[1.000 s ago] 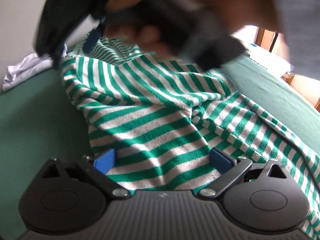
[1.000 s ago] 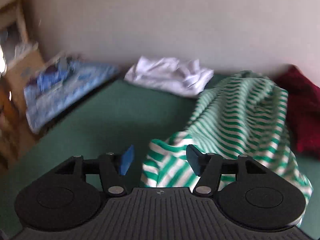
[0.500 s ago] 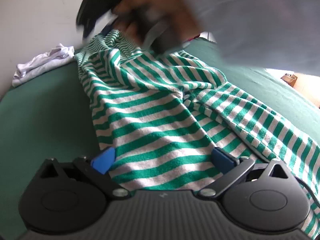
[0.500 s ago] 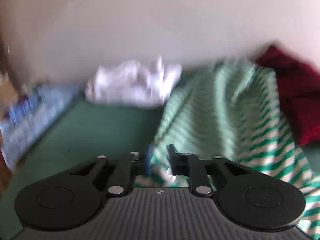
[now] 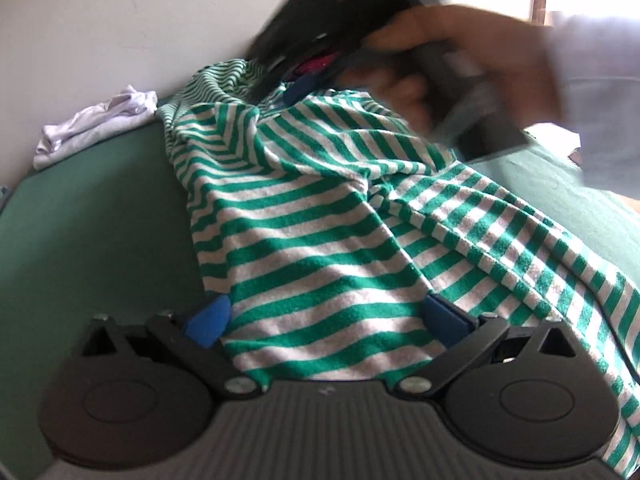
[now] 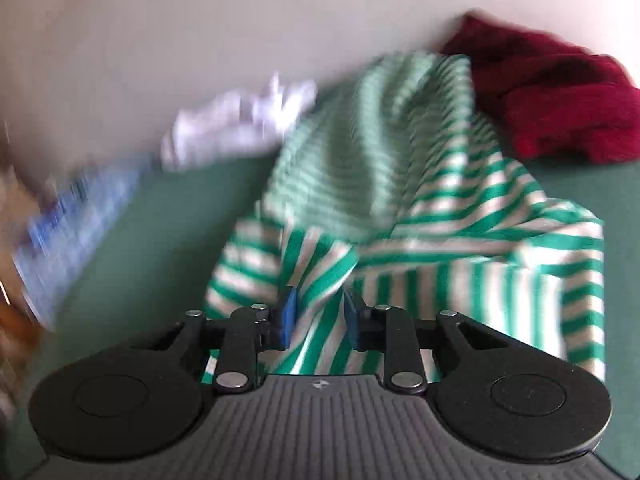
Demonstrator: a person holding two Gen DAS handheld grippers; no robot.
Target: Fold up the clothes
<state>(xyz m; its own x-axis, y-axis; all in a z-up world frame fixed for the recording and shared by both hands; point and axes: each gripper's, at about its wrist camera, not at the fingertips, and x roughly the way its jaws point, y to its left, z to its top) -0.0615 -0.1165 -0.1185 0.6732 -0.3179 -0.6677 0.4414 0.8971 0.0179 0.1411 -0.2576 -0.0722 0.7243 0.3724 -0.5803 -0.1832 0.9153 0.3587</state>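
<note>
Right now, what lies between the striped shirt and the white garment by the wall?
Bare green surface; in the left wrist view, the striped shirt and the white garment look barely apart.

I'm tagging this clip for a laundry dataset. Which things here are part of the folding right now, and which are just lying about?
In the job:
- striped shirt
- left gripper, wide open with the shirt between its jaws
- right gripper, closing on a fold of the shirt

Lying about:
- white garment
- dark red garment
- blue patterned cloth

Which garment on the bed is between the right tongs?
The green-and-white striped shirt: a fold sits between the right tongs. The white garment and dark red garment lie apart by the wall.
</note>
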